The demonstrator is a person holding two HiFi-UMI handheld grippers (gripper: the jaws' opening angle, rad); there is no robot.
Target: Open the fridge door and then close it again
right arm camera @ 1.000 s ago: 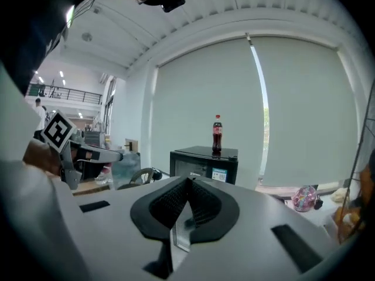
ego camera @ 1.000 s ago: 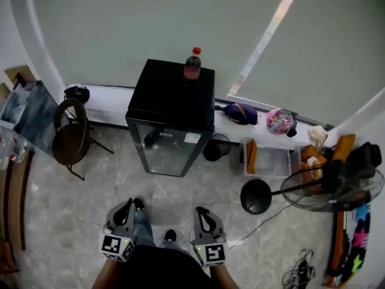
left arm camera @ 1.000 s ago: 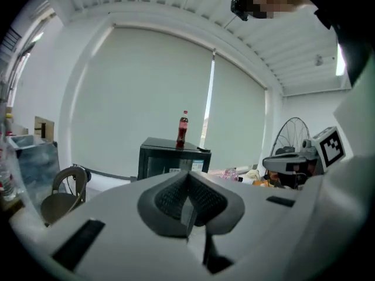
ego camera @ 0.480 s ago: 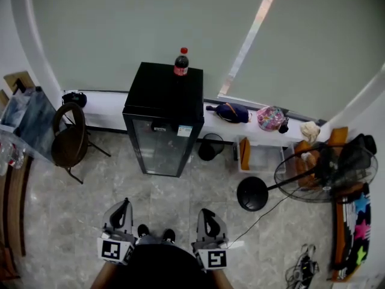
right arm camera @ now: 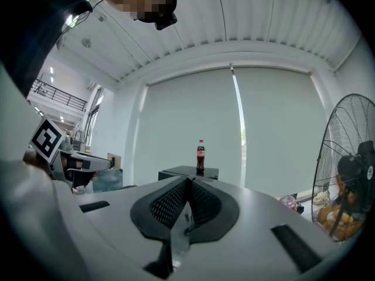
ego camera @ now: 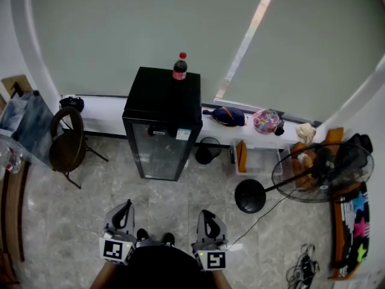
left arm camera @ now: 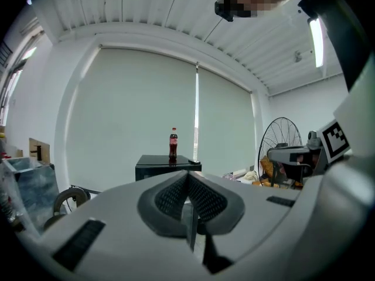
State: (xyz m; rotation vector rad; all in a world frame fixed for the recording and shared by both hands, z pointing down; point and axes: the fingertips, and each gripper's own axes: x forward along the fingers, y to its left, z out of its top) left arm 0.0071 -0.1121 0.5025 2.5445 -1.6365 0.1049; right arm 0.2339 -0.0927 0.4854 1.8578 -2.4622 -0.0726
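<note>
**Head view.** A black mini fridge with a glass door [ego camera: 159, 131] stands against the far wall, across the tiled floor [ego camera: 180, 203] and well apart from the person. Its door is closed. A dark cola bottle with a red label [ego camera: 178, 67] stands upright on its top. A brown round-backed chair [ego camera: 66, 146] is to its left and a black standing fan [ego camera: 313, 173] to its right. The left tongs [ego camera: 125, 206] and the right tongs [ego camera: 205, 214] are held low, close to the body, pointing at the fridge.

**Left gripper view.** The left tongs are pressed fully together with nothing between them. The fridge and bottle show small beyond the tips.

**Right gripper view.** The right tongs are likewise closed tight and empty, aimed at the fridge.

**Handling.** The door is likely stiff and hinged, held by a seal, so it should need a firm, steady pull. The glass face looks slippery and breakable. I would hook the free vertical edge or a handle; which side that is cannot be made out. A jerk could topple the bottle.

**Against a second ago.** The fridge sat skewed, further right in the head view; now it stands squarer, a little left. The door is unchanged and the tongs lie much where they were.
</note>
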